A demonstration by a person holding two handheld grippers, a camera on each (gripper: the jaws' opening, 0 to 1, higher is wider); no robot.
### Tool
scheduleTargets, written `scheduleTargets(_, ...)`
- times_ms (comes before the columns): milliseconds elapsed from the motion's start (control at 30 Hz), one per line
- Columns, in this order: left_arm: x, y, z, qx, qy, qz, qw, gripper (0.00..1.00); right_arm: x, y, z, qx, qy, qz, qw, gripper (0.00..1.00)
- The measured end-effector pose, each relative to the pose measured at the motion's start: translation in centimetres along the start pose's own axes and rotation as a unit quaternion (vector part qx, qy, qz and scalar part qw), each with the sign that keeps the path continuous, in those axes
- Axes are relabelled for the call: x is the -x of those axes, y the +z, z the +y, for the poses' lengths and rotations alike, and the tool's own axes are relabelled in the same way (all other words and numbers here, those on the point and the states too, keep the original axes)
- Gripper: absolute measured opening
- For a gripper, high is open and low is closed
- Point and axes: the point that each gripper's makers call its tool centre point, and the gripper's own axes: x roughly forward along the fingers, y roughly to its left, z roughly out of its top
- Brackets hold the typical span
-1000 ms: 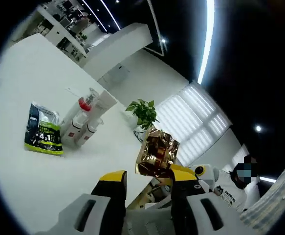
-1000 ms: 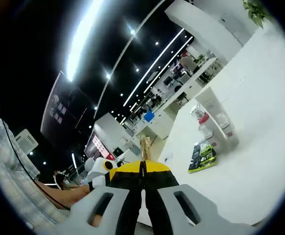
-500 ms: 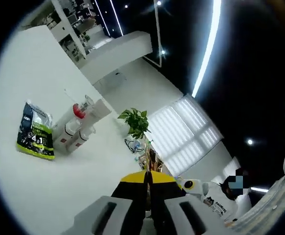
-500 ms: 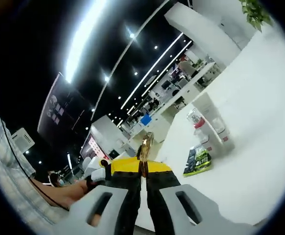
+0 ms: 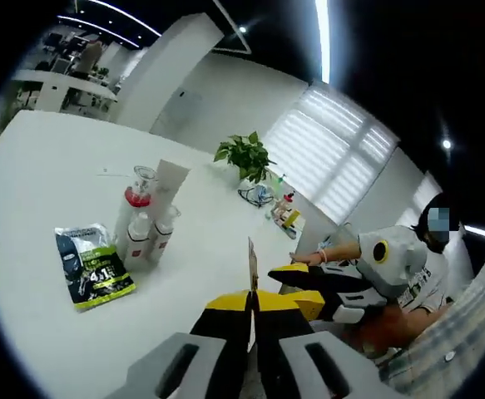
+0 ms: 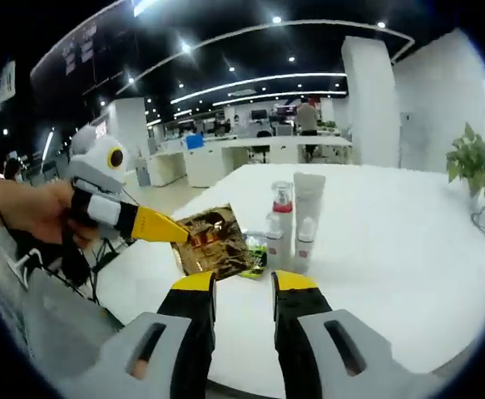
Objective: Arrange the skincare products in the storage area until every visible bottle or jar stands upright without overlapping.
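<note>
Skincare bottles (image 6: 290, 224) stand upright on the table (image 6: 392, 249), ahead of the right claw (image 6: 244, 283), which is open.
Left claw (image 5: 253, 301) pinches a gold sachet (image 6: 213, 241); green pouch (image 5: 92, 266) lies flat, unplaced.

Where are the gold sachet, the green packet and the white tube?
gold sachet (image 6: 211, 243): right gripper view, middle of its shiny face.
green packet (image 5: 93, 266): left gripper view, printed front.
white tube (image 6: 309, 197): right gripper view, upper body.
</note>
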Motion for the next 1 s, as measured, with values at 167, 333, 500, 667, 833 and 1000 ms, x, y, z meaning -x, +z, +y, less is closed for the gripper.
scheduleTargets(167,-0.6,-0.9,-0.9,-0.046,-0.025,0.033,0.9981,0.00,0.0,0.0,0.5,-0.018,0.015,-0.005,0.9997,0.27)
scheduleTargets(333,-0.2,-2.5,-0.3,-0.103,-0.045,0.074,0.9909,0.00,-0.1,0.4,3.4,-0.065,0.111,-0.019,0.9915,0.41)
scheduleTargets(500,0.4,-3.4,-1.5,-0.131,-0.103,0.100,0.9809,0.00,0.1,0.1,5.0,-0.044,0.154,-0.015,0.9870,0.36)
scheduleTargets(667,0.7,-3.7,-1.5,-0.135,-0.114,0.111,0.9780,0.00,0.2,-0.5,4.8,-0.034,0.162,-0.003,0.9863,0.20)
scheduleTargets(833,1.2,-3.0,-0.5,-0.117,-0.103,0.097,0.9830,0.00,0.7,0.2,5.7,-0.061,0.191,-0.015,0.9795,0.05)
scheduleTargets(1000,1.0,-3.0,-0.5,-0.110,-0.098,0.095,0.9845,0.01,0.7,0.1,6.1,-0.056,0.196,-0.016,0.9790,0.00)
